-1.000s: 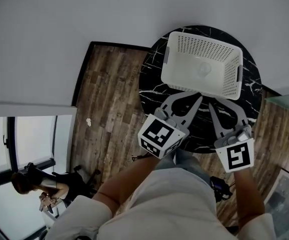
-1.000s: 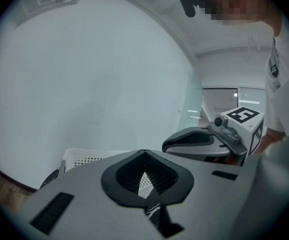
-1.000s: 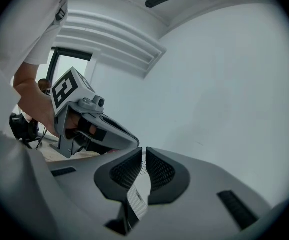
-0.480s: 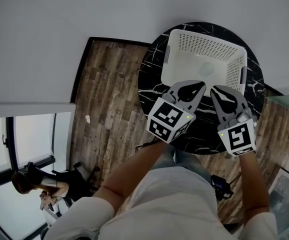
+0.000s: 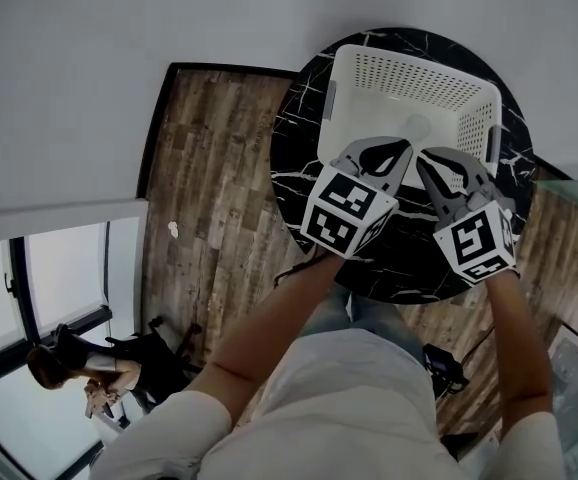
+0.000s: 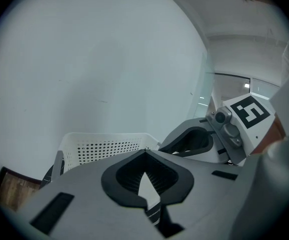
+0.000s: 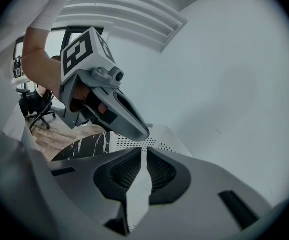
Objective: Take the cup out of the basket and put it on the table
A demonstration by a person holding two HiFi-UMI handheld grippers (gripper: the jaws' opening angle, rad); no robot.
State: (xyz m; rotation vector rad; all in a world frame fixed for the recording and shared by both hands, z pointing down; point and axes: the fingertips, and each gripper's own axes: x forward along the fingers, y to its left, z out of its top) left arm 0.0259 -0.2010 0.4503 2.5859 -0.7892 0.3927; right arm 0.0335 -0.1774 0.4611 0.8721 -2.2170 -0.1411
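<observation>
The white perforated basket [image 5: 409, 78] sits on the round black marble table [image 5: 297, 173], toward the table's 12 o'clock side. Inside it, on the basket floor near the 6 o'clock wall, lies the cup [image 5: 417, 126], white on white and hard to make out; nothing else shows in the basket.

Both grippers hang over the basket's 6 o'clock rim, pointing toward 12 o'clock. The left gripper [image 5: 405, 146] has its jaws closed tip to tip, with only a thin sliver of light behind the pads and nothing held between them. The right gripper [image 5: 422, 156], just beside it at 3 o'clock, is likewise closed and empty, a narrow slit running between its pads. Neither touches the cup, which lies just beyond their tips at 12 o'clock.

A wood-plank floor [image 5: 214, 198] spreads out at the table's 9 o'clock, and an office chair [image 5: 164, 363] stands well off toward 7 o'clock.
</observation>
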